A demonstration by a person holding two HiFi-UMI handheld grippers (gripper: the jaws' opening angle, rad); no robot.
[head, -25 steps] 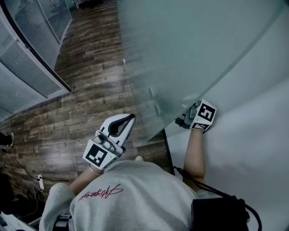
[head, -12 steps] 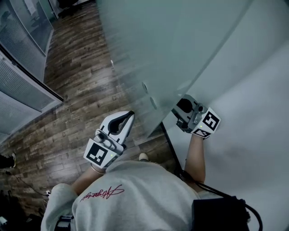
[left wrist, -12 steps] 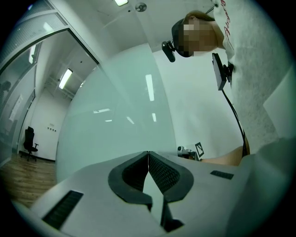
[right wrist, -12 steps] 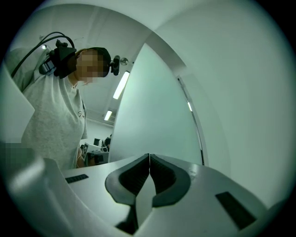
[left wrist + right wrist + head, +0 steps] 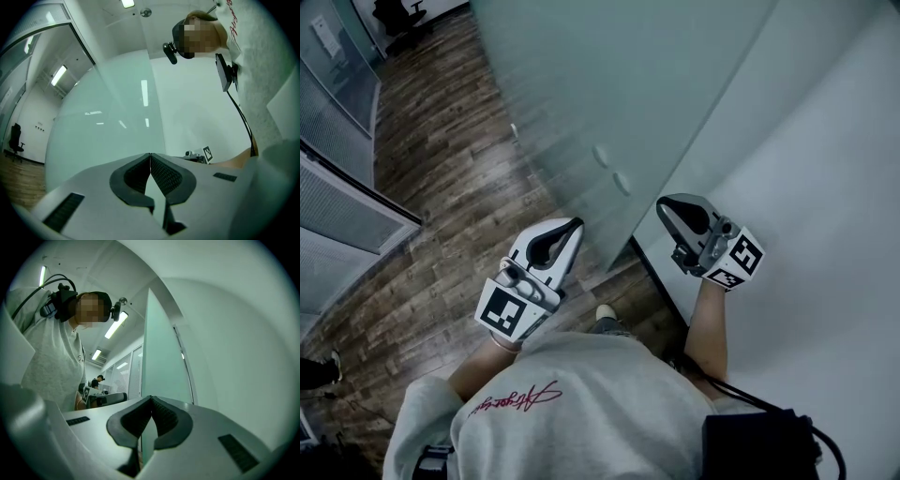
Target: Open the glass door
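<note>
The frosted glass door (image 5: 609,84) stands swung open, its free edge coming down toward the floor between my two grippers. Two round fittings (image 5: 609,169) sit on the pane near that edge. My left gripper (image 5: 572,228) is shut and empty, held left of the door's edge over the wood floor. My right gripper (image 5: 664,204) is just right of the edge, beside the white wall, apart from the glass; its jaws have closed with nothing between them. In the left gripper view the pane (image 5: 108,126) fills the space ahead of the gripper (image 5: 150,154). The right gripper (image 5: 151,398) faces the door's thin edge (image 5: 161,362).
A white wall (image 5: 825,169) runs along the right. Dark wood floor (image 5: 441,187) stretches left to a glass partition with blinds (image 5: 337,216). An office chair (image 5: 398,14) stands far back. My foot (image 5: 605,312) is near the door's bottom corner. A distant person (image 5: 98,379) sits beyond.
The door has swung further open, away from me. My right gripper has come off the door's edge and moved back toward the wall, now shut. The left gripper shifted slightly.
</note>
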